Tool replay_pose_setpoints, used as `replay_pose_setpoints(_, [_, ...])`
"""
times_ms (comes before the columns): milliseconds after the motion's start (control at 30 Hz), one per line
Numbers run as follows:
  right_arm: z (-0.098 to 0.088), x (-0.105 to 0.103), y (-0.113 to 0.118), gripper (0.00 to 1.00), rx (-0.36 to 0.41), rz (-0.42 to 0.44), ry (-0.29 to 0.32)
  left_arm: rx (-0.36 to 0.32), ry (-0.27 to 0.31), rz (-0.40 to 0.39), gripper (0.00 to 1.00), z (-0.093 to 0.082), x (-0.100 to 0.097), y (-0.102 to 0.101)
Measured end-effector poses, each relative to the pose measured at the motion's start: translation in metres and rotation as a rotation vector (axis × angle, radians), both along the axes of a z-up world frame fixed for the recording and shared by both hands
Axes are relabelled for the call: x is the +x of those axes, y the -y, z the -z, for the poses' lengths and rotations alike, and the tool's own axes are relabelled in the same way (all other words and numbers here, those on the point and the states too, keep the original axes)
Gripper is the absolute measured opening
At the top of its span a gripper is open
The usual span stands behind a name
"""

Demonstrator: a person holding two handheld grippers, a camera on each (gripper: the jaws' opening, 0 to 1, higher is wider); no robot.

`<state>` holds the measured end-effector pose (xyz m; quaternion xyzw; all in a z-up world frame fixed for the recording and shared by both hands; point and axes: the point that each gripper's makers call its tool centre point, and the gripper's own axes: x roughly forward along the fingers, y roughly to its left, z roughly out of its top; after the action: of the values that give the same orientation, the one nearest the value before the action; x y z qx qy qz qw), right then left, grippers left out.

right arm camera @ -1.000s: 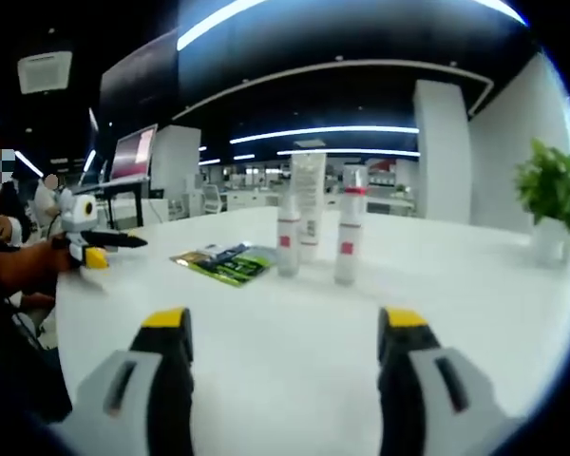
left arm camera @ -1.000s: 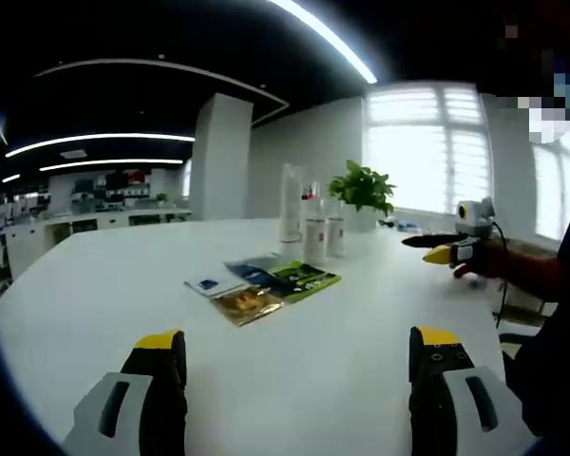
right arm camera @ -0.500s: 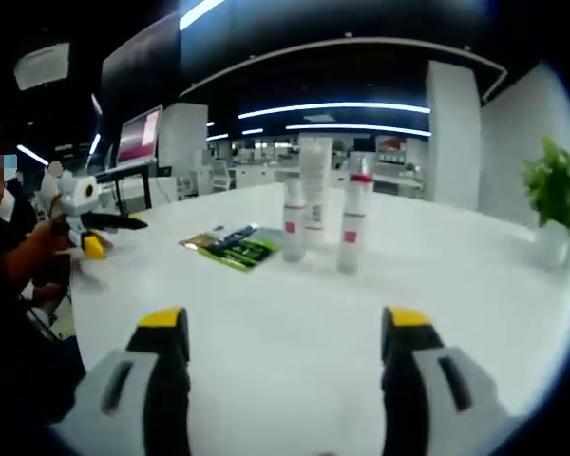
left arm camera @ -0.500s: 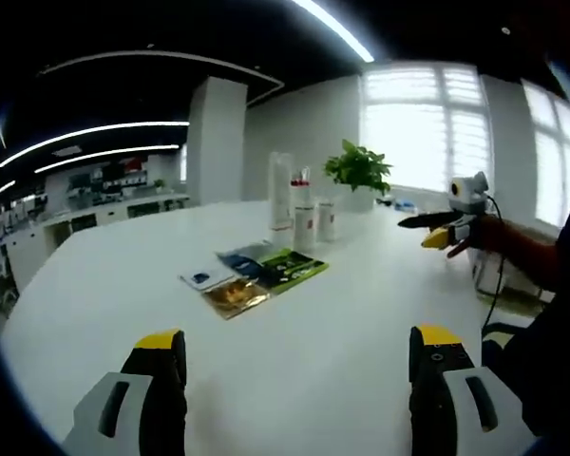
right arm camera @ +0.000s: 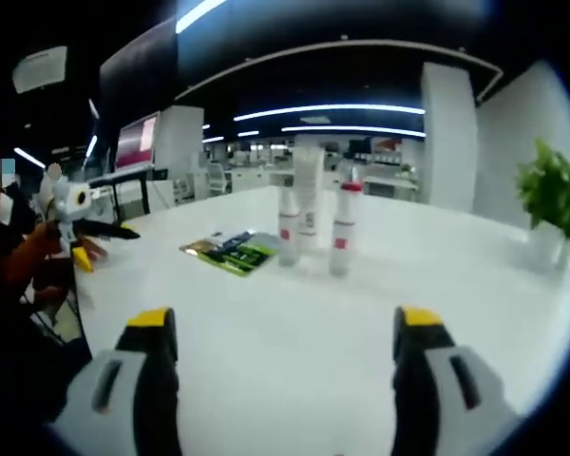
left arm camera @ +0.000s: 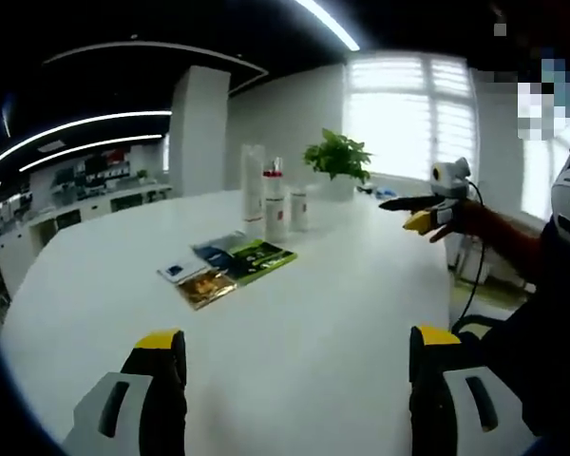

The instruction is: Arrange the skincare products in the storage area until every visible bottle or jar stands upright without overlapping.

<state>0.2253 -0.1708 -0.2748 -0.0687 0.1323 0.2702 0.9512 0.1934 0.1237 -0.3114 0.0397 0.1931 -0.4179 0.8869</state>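
Three upright containers, both grippers empty

Three skincare items stand close together on the white bench [right arm camera: 294, 332]: a tall white tube [right arm camera: 309, 195], a small white bottle with a red band [right arm camera: 287, 233], and a white bottle with a red cap [right arm camera: 341, 233]. Flat glossy packets [right arm camera: 230, 252] lie just beside them. The left gripper [left arm camera: 290, 394] and the right gripper [right arm camera: 283, 380] both hang over bare bench with fingers spread, holding nothing, well apart from the group. The risk: the containers are narrow and crowded, so a wide approach could knock one over onto a neighbour or the packets.
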Motion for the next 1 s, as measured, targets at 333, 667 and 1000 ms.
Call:
replay_pose_setpoints(333, [-0.009,-0.005,-0.003,1.0,-0.05,-0.025,0.02,-0.016,0.037,-0.05,1.0,-0.02,-0.002,-0.014])
replay_pose_setpoints(667, [-0.016,-0.007,0.005,1.0,-0.026,-0.031,0.047,-0.027,0.044,-0.059,1.0,-0.024,0.002,-0.013])
replay_pose_setpoints(1000, [-0.015,-0.008,0.008,1.0,-0.022,-0.035,0.048,-0.017,0.038,-0.041,1.0,-0.026,0.001,-0.004])
